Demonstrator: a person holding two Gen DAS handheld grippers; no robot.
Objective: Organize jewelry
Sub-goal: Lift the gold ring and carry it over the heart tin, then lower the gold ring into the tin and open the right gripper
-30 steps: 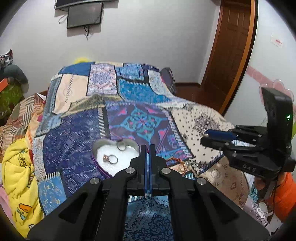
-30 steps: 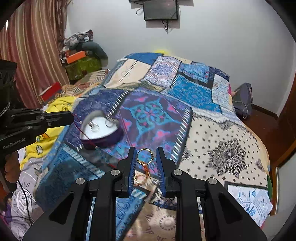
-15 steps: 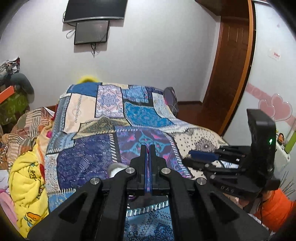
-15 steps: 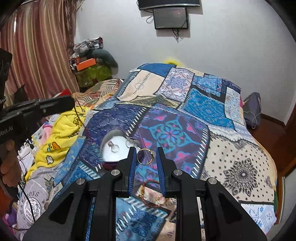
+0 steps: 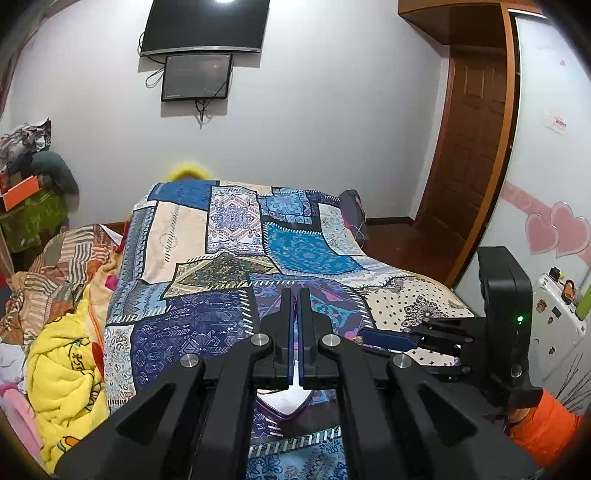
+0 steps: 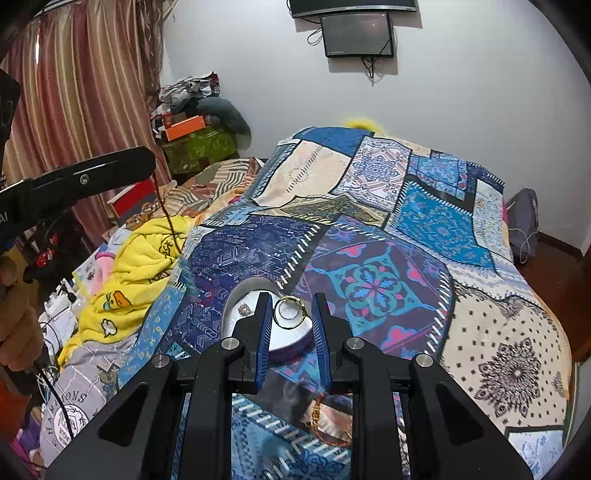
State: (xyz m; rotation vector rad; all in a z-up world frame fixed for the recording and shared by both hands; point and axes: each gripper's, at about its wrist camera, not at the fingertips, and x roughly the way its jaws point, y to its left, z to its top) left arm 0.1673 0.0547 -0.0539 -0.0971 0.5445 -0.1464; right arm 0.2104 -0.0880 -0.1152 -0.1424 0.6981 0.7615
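The right gripper [image 6: 289,320] pinches a thin gold ring [image 6: 290,313] between its blue-padded fingers [image 6: 265,334], holding it just above the heart-shaped white jewelry dish with a purple wall [image 6: 291,341]. A small silver ring [image 6: 244,308] lies inside that dish, near its left side. The left gripper [image 5: 295,325] is clamped fully together, its blue pads meeting; from the right wrist view a thin dark red cord [image 6: 167,218] hangs from its tip, though how it is caught there is hard to make out. A gold chain [image 6: 317,415] lies on the cover below the right gripper.

The dish sits on a bed spread with a patchwork quilt in blues, purple and cream [image 6: 388,229]. A crumpled yellow blanket printed with ducks [image 6: 144,266] lies along its left edge, beside a grey cloth lettered in part "ONS" [image 6: 75,400]. Striped pink-brown curtains [image 6: 74,92] hang at the far left, near a heap of clothes and an orange box [image 6: 184,125]. A dark television [image 5: 205,26] and a smaller screen [image 5: 197,77] are mounted on the white wall; a brown wooden door [image 5: 469,166] stands to the right, with pink heart stickers [image 5: 557,232] on the wall beside it.
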